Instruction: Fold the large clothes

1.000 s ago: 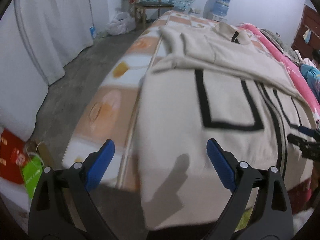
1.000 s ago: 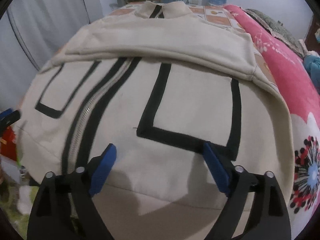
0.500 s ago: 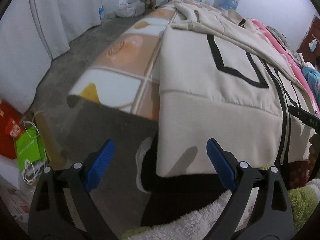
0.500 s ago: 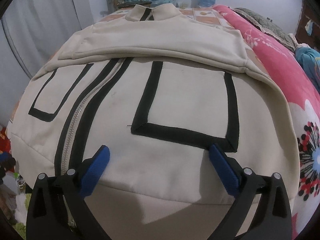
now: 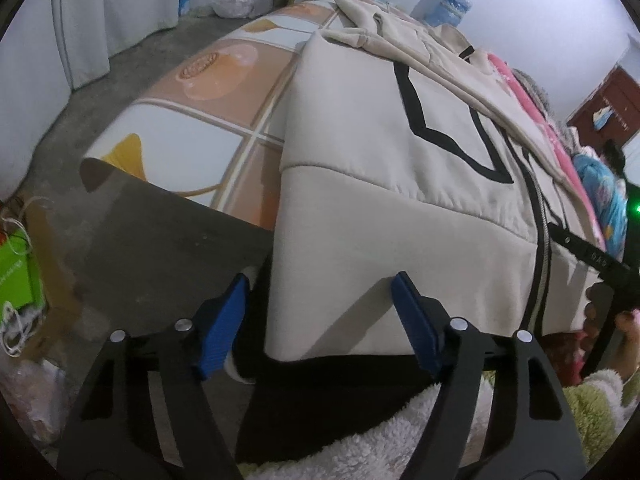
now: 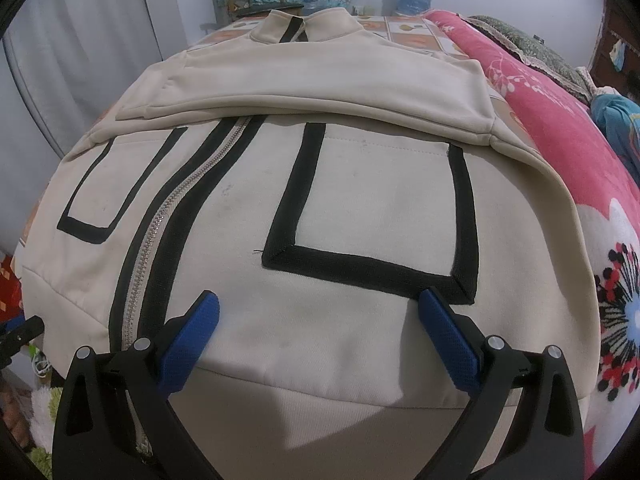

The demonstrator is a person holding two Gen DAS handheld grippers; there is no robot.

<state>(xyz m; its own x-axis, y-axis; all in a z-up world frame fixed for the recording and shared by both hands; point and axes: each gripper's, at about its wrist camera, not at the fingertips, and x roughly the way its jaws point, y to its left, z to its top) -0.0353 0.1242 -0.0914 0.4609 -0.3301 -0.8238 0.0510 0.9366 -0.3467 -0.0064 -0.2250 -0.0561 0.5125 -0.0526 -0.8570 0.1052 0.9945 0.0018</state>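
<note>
A cream zip-up jacket [image 6: 360, 200] with black trim lies flat on the bed, sleeves folded across the chest, its hem [image 5: 380, 264] hanging over the near edge. My left gripper [image 5: 320, 312] straddles the hem's lower left corner. Its jaws are closing with the fabric between them, and the blue pads [image 5: 222, 320] stand clear of the cloth. My right gripper [image 6: 318, 320] hovers open over the hem, right of the zipper [image 6: 160, 232] and just below the right black-outlined pocket [image 6: 380, 208]. Nothing is held in it.
The bed has an orange-and-white tiled sheet [image 5: 180, 132] on the left and a pink floral blanket [image 6: 560, 128] on the right. Concrete floor [image 5: 140, 248] and a green bag [image 5: 16, 272] lie left of the bed. A fluffy sleeve [image 5: 400, 440] shows below.
My left gripper has dropped and shifted to the hem's left corner, and its jaws have narrowed. The right gripper has stayed where it was, still open.
</note>
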